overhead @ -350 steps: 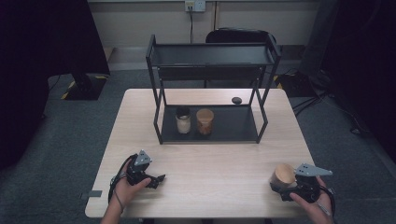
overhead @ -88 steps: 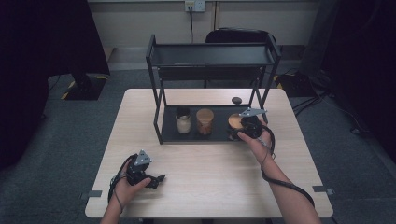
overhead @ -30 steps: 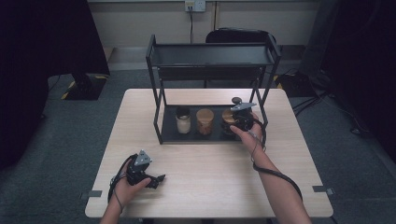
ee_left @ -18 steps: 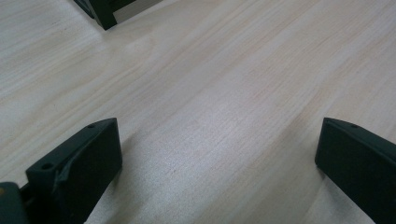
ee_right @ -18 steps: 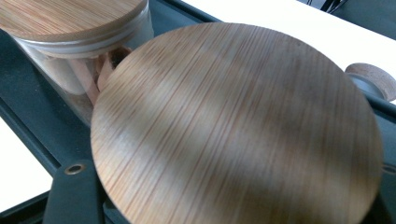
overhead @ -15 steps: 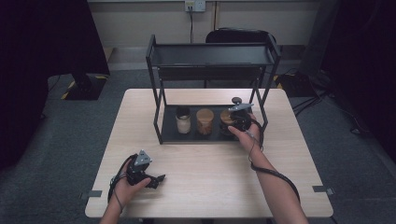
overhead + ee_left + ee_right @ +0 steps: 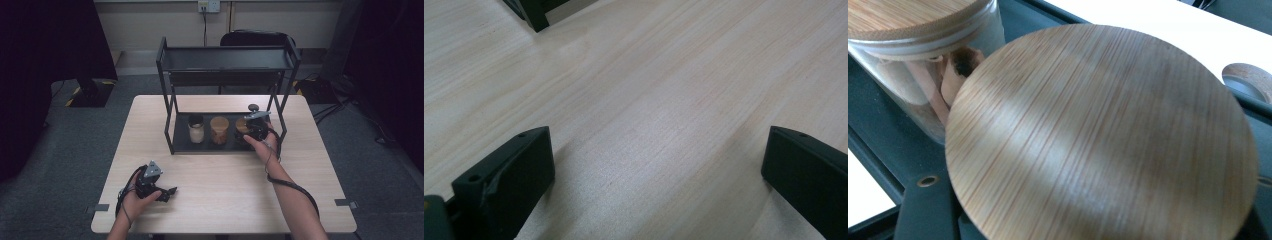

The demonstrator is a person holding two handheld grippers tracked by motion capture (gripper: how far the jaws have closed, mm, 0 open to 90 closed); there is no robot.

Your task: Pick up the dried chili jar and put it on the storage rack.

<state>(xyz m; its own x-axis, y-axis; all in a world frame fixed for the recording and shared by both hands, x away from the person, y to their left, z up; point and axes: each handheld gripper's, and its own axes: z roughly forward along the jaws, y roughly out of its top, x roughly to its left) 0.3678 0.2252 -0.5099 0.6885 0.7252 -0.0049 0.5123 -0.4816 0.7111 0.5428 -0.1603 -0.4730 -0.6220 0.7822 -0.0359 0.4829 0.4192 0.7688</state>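
Note:
A jar with a round bamboo lid [image 7: 1103,135] stands at the right end of the black rack's lower shelf [image 7: 182,142], and my right gripper [image 7: 256,127] is shut on it. In the high view this jar [image 7: 241,126] sits close beside a brown-filled jar [image 7: 219,130], which the right gripper view shows as a glass jar [image 7: 913,60] holding brown sticks. A pale jar [image 7: 196,131] stands further left on the shelf. My left gripper [image 7: 167,192] rests on the table near its front left. It is open, with bare wood between its fingers [image 7: 509,175].
The two-tier black rack [image 7: 227,65] stands on the far half of the wooden table [image 7: 225,200], its uprights flanking the shelf. A small dark round object [image 7: 253,107] lies on the table behind the rack's right side. A rack foot [image 7: 536,10] shows ahead of the left gripper.
My right gripper carried the jar from the table's front right onto the rack's lower shelf, then eased it a little left toward the middle jar. The left gripper stayed still.

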